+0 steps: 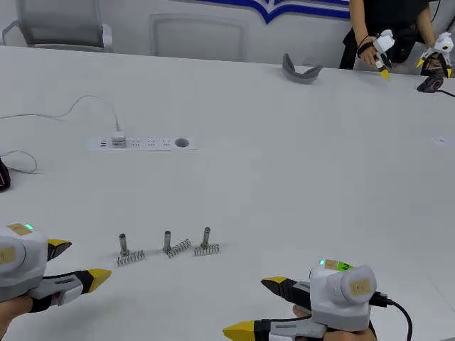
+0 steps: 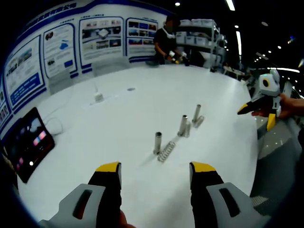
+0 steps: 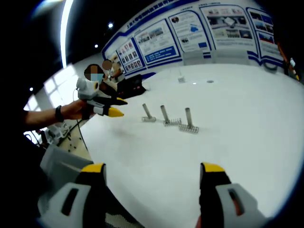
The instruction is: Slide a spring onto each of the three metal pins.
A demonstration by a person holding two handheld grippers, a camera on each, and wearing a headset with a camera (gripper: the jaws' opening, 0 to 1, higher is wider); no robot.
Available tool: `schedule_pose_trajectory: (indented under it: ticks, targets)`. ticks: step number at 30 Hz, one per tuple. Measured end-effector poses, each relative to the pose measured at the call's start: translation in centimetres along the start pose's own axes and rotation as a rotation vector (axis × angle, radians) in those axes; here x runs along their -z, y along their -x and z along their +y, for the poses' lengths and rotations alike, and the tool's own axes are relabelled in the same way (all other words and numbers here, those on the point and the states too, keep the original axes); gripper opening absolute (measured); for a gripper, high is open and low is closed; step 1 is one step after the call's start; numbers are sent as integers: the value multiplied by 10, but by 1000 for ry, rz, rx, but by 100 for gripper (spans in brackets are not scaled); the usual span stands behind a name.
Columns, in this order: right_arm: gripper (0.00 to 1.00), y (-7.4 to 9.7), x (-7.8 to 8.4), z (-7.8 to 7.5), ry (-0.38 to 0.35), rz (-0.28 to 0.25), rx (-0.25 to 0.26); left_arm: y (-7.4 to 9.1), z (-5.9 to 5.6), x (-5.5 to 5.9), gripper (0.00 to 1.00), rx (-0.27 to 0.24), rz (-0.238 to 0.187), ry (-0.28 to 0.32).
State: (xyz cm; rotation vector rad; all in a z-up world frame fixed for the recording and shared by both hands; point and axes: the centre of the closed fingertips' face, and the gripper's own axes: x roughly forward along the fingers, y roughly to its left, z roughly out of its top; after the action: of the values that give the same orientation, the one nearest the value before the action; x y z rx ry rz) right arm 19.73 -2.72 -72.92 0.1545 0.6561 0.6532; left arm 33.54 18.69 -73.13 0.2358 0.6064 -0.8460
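In the lower middle of the head view, three short grey metal pins are seen standing upright in a row on the large white table (image 1: pixel 284 185): the left pin (image 1: pixel 124 244), the middle pin (image 1: pixel 168 240) and the right pin (image 1: pixel 206 236). A small coiled steel spring is laid flat on the table at the foot of each pin: the left spring (image 1: pixel 131 257), the middle spring (image 1: pixel 178 248) and the right spring (image 1: pixel 207 249). Each spring is lying beside its pin and is not yet threaded on it.

The grey, yellow-tipped left gripper (image 1: pixel 79 261) is held in the lower left corner of the frame. Its jaws are spread wide and nothing is held between them. The matching right gripper (image 1: pixel 254 307) is held in the lower right corner, also with the jaws wide apart and empty. Both are kept well apart from the pins.

In the left gripper view the row of pins is seen at the centre, ahead of the spread jaws. In the right gripper view it is seen in the upper middle.

A long white power strip (image 1: pixel 142 143) is placed in the upper left of the head view.
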Motion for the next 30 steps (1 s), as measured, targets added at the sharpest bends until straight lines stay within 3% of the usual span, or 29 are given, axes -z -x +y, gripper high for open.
schedule_pose_trajectory:
  ticks: [14, 23, 30]
  targets:
    - [82, 4, -1, -2, 9, 7, 3, -5, -17, 8, 69, 36, 10, 15]
    - [82, 13, -6, -9, 8, -10, 17, -19, -28, 0, 65, 59, 13, -5]
    - [82, 15, -4, -10, 1, -7, 18, -34, -32, 2, 57, 73, 27, -14]
